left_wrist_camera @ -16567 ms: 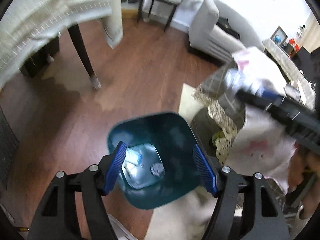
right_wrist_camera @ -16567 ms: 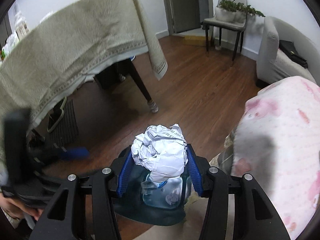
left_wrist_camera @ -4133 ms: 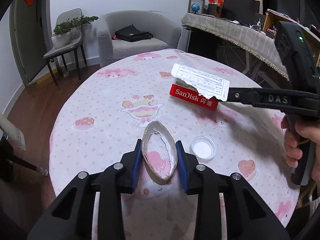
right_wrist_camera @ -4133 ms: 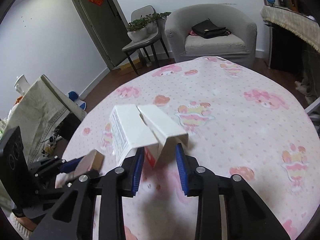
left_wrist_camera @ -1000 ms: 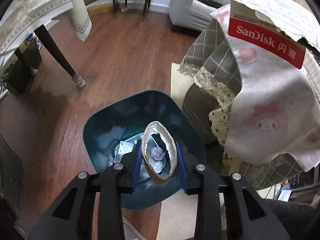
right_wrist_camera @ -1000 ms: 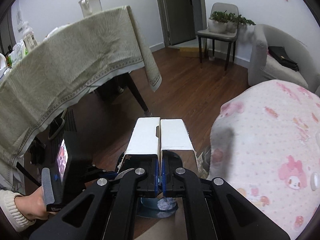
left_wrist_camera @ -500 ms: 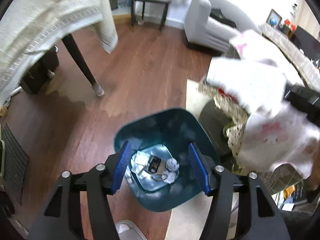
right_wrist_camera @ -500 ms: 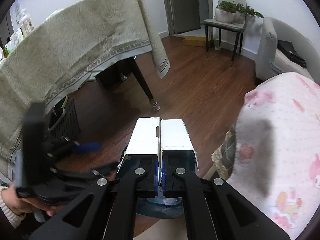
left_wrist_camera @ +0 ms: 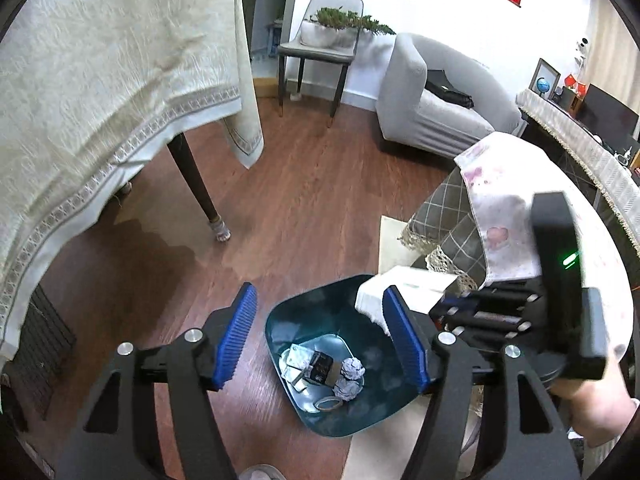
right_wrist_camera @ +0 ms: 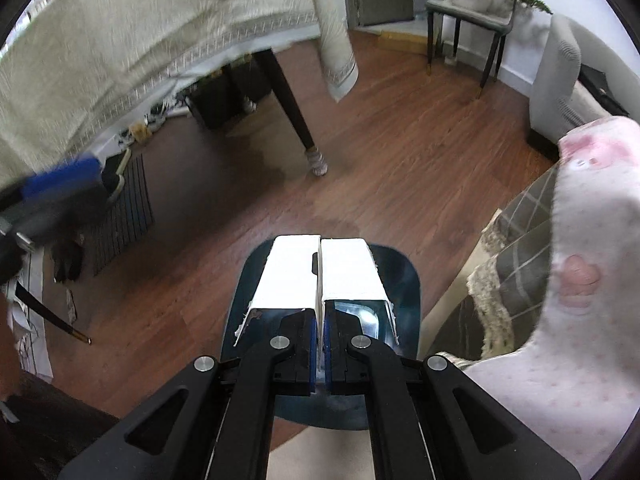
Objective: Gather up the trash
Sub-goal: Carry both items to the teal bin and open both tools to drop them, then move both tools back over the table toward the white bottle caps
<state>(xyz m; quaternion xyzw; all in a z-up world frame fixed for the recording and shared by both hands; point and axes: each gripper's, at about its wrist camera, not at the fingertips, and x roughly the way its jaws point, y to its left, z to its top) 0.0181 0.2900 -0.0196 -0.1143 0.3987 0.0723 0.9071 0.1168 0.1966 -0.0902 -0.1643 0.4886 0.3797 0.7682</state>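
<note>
Room: wood floor (left_wrist_camera: pixel 312 184), a long table under a pale cloth (left_wrist_camera: pixel 100 92) at far left, a grey armchair (left_wrist_camera: pixel 432 116) at far right, and at near right a round tabletop (right_wrist_camera: pixel 592 264) draped in pink print.

Item 1, left gripper (left_wrist_camera: pixel 320 340): blue-padded fingers (left_wrist_camera: pixel 236 336) opening, nothing between them; it hangs above the bin's left side, so what it carried presumably lies below.

Item 2, bin (left_wrist_camera: pixel 316 312): dark teal, set on the floor just beside the round tabletop, apparently so trash travels a short way. Inside lie crumpled paper balls (left_wrist_camera: pixel 350 378), a small dark packet (left_wrist_camera: pixel 320 366) and flattened scraps.

Item 3, cardboard box (right_wrist_camera: pixel 320 276): white, torn open. The right gripper (right_wrist_camera: pixel 319 354) has its fingers clenched tight on the box's middle fold. It is held tilted down over the bin mouth, seemingly ready for dropping.

Item 4, hand (left_wrist_camera: pixel 592 404): near right, gripping the right gripper's handle.
</note>
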